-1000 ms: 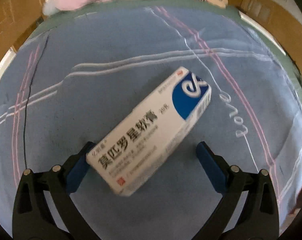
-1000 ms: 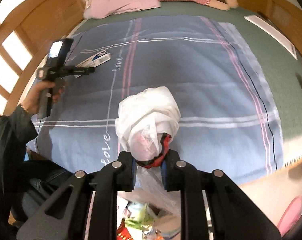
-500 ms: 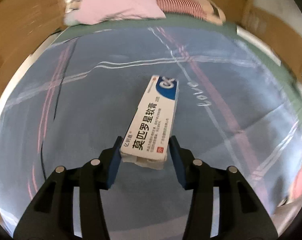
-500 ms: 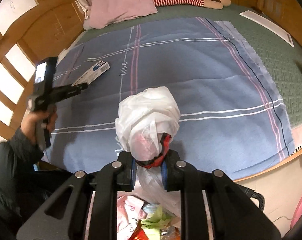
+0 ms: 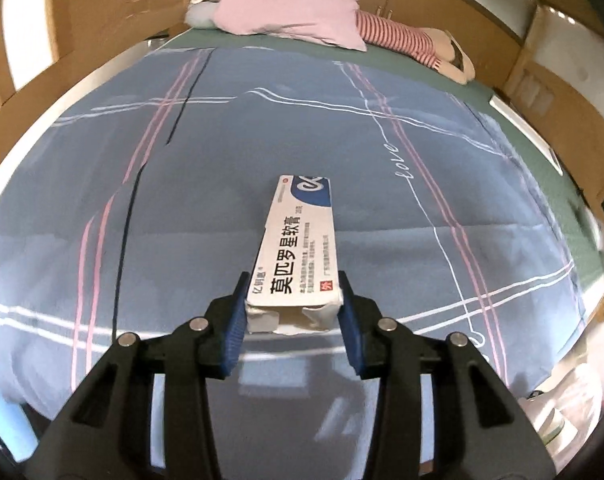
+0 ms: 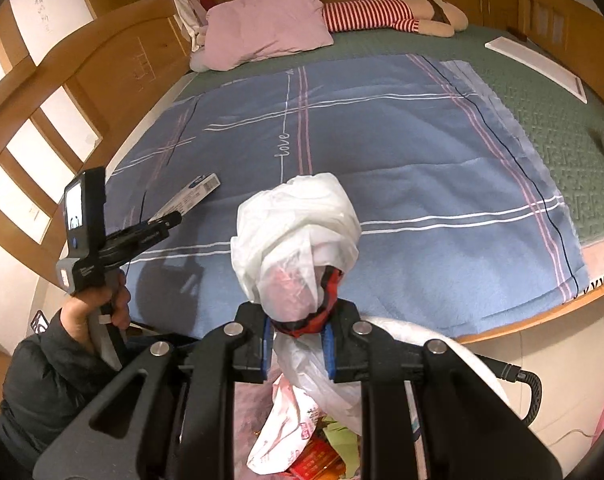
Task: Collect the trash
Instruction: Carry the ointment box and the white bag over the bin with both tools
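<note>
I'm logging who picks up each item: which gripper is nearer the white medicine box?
Left. The left gripper has the medicine box between its closing jaws; the right gripper is off to the side, clamped on the white plastic bag.

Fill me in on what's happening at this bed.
A person is collecting trash from the bed with a gripper in each hand. The left gripper has its jaws closing on the near end of a white-and-blue carton, held out over the blue blanket. The right gripper is shut on the bunched neck of a white plastic bag, which hangs below with wrappers already inside.
</note>
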A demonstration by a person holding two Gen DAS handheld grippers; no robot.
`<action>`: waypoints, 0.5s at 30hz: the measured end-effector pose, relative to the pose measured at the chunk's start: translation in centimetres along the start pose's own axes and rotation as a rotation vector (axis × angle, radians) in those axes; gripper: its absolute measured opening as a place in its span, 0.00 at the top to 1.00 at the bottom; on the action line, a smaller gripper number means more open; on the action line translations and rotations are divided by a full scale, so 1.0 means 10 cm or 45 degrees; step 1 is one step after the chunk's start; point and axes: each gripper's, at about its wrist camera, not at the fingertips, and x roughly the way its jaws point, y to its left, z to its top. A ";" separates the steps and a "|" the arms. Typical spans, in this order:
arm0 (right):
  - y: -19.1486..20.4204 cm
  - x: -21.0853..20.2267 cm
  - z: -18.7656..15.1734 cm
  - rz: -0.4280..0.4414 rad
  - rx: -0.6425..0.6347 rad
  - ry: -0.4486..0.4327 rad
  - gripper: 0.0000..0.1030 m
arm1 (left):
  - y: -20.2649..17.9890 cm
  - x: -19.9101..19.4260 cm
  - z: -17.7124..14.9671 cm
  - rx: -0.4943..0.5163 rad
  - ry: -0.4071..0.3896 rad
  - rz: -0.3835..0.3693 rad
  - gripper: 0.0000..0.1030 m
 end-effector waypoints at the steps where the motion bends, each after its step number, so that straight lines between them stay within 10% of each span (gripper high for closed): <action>1: 0.04 0.01 0.01 0.008 -0.003 -0.001 0.80 | 0.01 -0.02 -0.04 -0.003 -0.001 0.007 0.60; 15: 0.30 0.18 -0.03 0.059 -0.040 0.044 0.80 | 0.13 -0.02 -0.09 -0.043 0.013 0.087 0.60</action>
